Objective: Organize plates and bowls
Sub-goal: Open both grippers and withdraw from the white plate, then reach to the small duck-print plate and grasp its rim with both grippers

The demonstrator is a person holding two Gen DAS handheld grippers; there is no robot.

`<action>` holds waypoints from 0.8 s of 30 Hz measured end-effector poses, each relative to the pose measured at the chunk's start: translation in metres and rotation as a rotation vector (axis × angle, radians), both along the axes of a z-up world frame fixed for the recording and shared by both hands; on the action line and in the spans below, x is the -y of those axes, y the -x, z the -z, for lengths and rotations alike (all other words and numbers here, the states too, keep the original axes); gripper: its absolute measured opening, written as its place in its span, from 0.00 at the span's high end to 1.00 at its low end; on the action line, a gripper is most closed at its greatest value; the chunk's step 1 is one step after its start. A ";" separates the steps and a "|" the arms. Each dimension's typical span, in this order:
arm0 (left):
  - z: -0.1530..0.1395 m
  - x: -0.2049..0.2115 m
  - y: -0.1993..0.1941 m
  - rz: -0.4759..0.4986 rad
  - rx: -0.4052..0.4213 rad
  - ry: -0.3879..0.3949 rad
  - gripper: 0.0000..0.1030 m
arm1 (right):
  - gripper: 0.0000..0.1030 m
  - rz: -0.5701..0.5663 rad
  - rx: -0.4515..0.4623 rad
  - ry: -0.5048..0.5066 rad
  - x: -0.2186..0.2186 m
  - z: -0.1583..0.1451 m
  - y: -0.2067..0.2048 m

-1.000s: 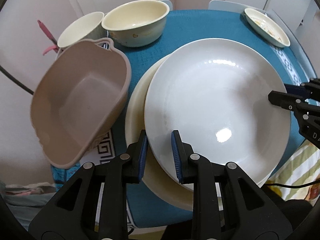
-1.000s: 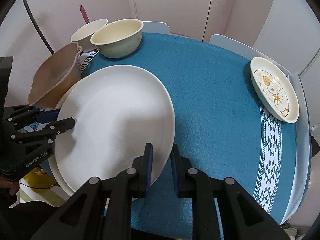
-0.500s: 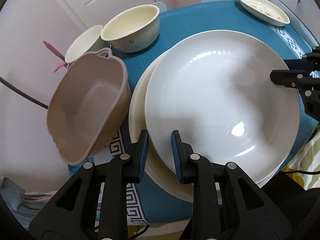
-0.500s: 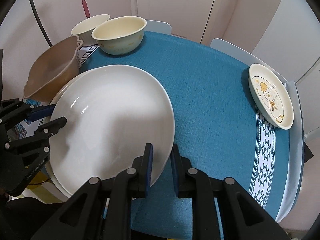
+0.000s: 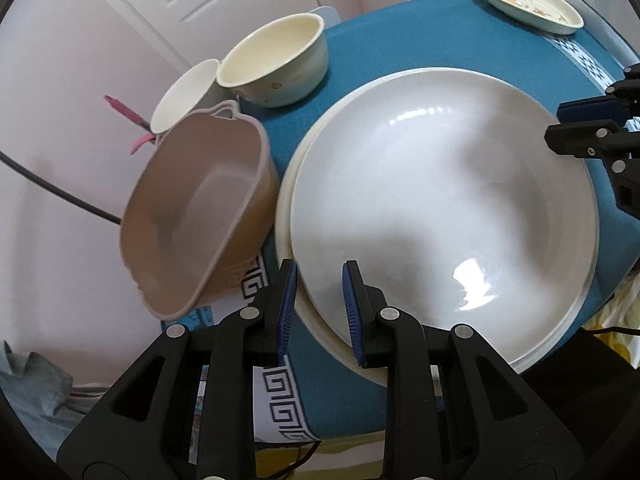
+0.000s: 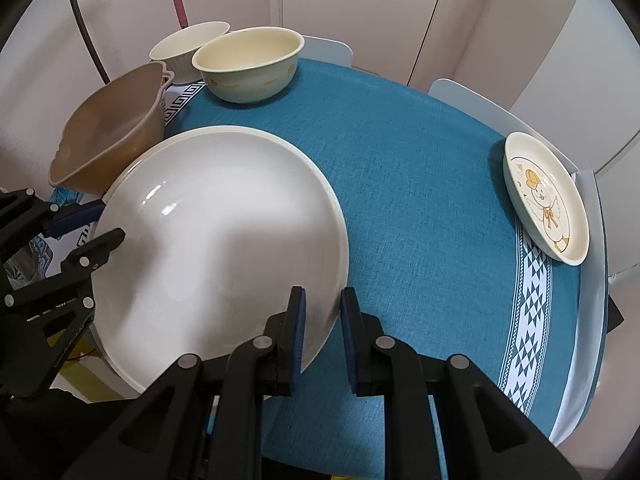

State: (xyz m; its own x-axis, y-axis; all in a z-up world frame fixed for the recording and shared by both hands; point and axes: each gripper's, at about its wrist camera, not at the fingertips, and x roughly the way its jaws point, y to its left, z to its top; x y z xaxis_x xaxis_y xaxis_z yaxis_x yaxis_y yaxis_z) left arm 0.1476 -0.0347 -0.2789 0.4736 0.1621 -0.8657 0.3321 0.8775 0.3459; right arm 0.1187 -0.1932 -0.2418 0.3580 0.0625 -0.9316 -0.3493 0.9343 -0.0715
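A large white plate (image 5: 444, 208) lies on a cream plate (image 5: 284, 216) whose rim shows beneath it; the stack also shows in the right wrist view (image 6: 216, 240). My left gripper (image 5: 319, 304) is open with its jaws either side of the stack's near rim. My right gripper (image 6: 322, 320) is open, straddling the opposite rim. A cream bowl (image 5: 276, 64) and a white bowl (image 5: 184, 92) stand at the far side. A small cartoon plate (image 6: 546, 196) lies at the table's far right edge.
A tan plastic basin (image 5: 196, 208) leans off the table's left edge beside the plates. The blue tablecloth (image 6: 420, 184) covers the round table. A white door (image 6: 360, 8) and walls stand behind. A pink utensil handle (image 6: 180, 6) sticks up near the bowls.
Both grippers have drawn back and risen a little from the plate stack. The top plate now sits more squarely over the cream plate. The jaws stay open.
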 end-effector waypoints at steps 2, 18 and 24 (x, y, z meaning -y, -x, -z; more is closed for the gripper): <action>-0.001 -0.004 0.000 -0.006 0.000 0.010 0.79 | 0.84 -0.001 0.000 -0.001 0.000 0.000 0.000; -0.118 0.003 -0.028 0.056 0.181 0.315 0.01 | 0.79 0.202 0.155 -0.238 0.058 -0.079 -0.009; -0.155 0.047 -0.066 0.233 0.192 0.508 0.00 | 0.02 0.386 0.311 -0.310 0.113 -0.120 0.003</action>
State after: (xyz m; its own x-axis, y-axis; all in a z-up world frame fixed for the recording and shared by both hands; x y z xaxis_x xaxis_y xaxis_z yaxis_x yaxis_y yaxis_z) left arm 0.2138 -0.0814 -0.1242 0.6025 -0.3775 -0.7032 0.5092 0.8603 -0.0255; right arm 0.1159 -0.3063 -0.1222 0.6627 0.1261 -0.7382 0.0138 0.9835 0.1804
